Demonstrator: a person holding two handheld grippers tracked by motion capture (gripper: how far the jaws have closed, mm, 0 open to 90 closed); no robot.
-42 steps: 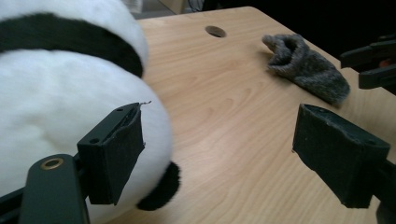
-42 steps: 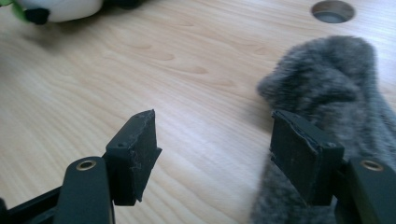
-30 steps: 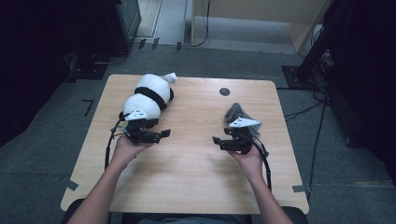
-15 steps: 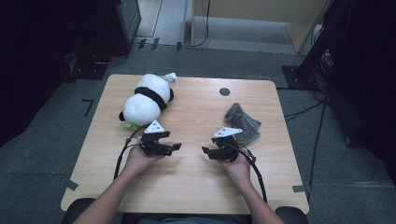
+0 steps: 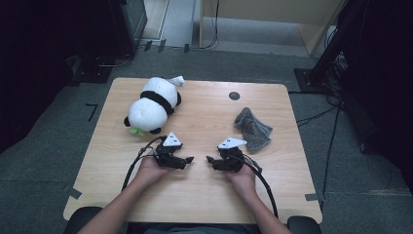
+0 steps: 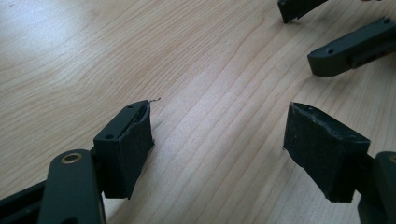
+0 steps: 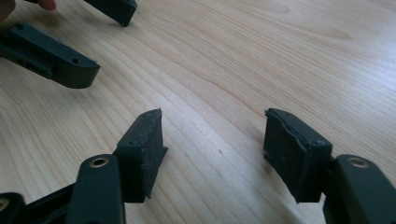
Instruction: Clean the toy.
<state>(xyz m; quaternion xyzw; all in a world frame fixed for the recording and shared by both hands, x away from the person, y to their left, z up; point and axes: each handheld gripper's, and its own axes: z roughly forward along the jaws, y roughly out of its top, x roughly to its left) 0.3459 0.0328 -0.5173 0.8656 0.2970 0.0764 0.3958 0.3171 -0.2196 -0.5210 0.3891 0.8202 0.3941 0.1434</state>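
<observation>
The panda toy [image 5: 148, 105] is lying at the table's [image 5: 204, 195] far left, the grey cloth [image 5: 253, 128] far right (both well apart from the grippers). The left gripper [image 5: 187, 160] and right gripper [image 5: 210, 159], jaws wide and empty, could be knocked together, tips nearly facing.

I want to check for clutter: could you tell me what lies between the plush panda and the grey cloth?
Nothing: in the high view, only bare wooden table separates the plush panda from the grey cloth.

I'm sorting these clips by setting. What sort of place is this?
Probably a lab or recording room, not a home: a lone wooden table on grey carpet with tape marks, dark equipment racks and loose cables around it.
</observation>
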